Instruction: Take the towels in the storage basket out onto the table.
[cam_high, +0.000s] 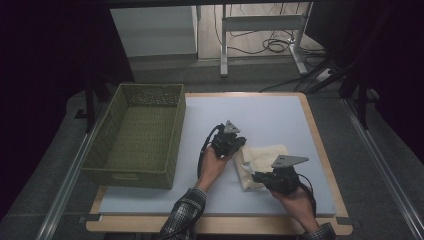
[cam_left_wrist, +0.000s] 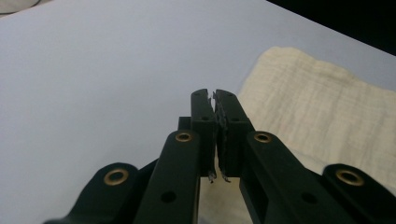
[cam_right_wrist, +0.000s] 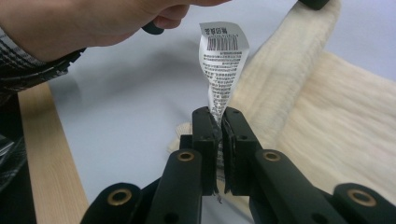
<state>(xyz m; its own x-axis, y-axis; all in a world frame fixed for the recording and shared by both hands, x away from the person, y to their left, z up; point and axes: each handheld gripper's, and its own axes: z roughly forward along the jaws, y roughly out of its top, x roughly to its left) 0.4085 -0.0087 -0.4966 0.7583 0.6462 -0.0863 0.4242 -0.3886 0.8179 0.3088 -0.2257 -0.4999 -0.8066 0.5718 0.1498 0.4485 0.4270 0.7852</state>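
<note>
Work in hand: folding or gathering a cream cloth (cam_high: 262, 162) on the tabletop (cam_high: 280, 112), judging by both claws working at its edges.
Cloth: lies partly folded on the grey mat, towards the near right corner of the tabletop, with a thicker rolled or doubled band along one side in the right gripper view.
Left claw (cam_left_wrist: 214, 94): clenched, its jaws pressed together with nothing visible between them; in the left gripper view it hangs over bare mat just beside the cloth's edge. In the high view it sits at the cloth's far left corner.
Right claw (cam_right_wrist: 218, 112): clenched on the cloth's white care label (cam_right_wrist: 223, 60) (printed text and a barcode), which stands up out of the jaws; whether cloth is pinched along with it I cannot tell.
Why held so: the label probably marks a hem, so gripping there may be a way to lift that edge, or a miss that took the tag rather than the cloth.
Basket (cam_high: 140, 135): green woven, standing empty at the tabletop's left edge, well apart from the cloth; a likely place for the cloth once folded.
Risk: a thin tag could slip or tear under a pull.
</note>
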